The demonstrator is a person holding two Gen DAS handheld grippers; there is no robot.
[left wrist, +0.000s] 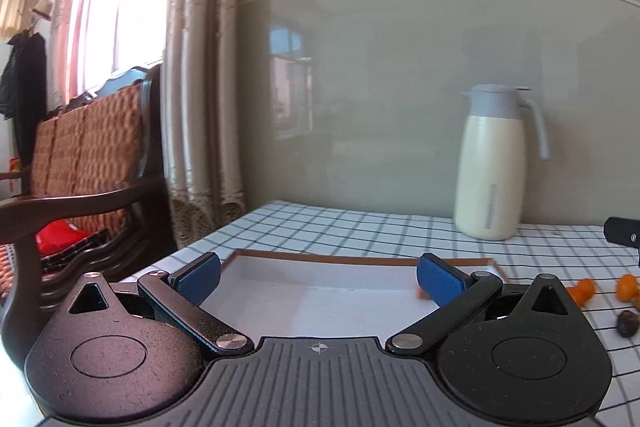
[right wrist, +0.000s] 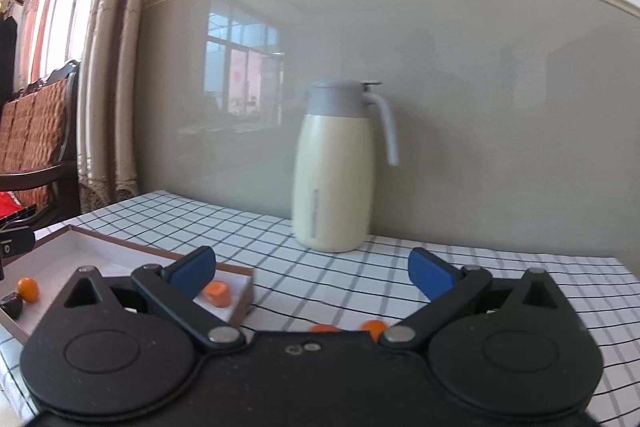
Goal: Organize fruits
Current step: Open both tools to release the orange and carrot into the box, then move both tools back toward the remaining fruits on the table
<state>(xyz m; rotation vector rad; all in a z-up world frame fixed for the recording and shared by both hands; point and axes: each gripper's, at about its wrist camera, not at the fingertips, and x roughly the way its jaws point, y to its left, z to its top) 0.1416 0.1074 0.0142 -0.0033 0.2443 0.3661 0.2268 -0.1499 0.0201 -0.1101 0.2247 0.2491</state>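
Our left gripper (left wrist: 318,277) hangs with its blue pads spread wide and nothing between them, right over the shallow tray (left wrist: 352,259). The tray is a flat white-lined box with a brown rim, and from the left wrist view its long side runs across us, left to right. Our right gripper (right wrist: 312,273) is equally released, its jaws wide apart above the checked tablecloth (right wrist: 360,267).

Now the fruit. From the right wrist, an orange kumquat (right wrist: 28,289) sits inside the tray beside a dark, wrinkled piece (right wrist: 12,303), the two just about touching. A stubby orange piece (right wrist: 217,294) lies in the tray's near corner, its flat cut end facing up and right; the left finger cuts part of it off. Two more orange fruits (right wrist: 374,327) peek over the gripper body on the cloth, mostly hidden, so we cannot tell which way they point.

From the left wrist, loose orange fruits (left wrist: 582,290) and a dark one (left wrist: 627,323) lie on the cloth right of the tray, blurred and small.

Behind stands a smooth cream jug (right wrist: 332,183) with a grey lid and handle, handle pointing right, against a glossy grey wall panel (right wrist: 480,107).
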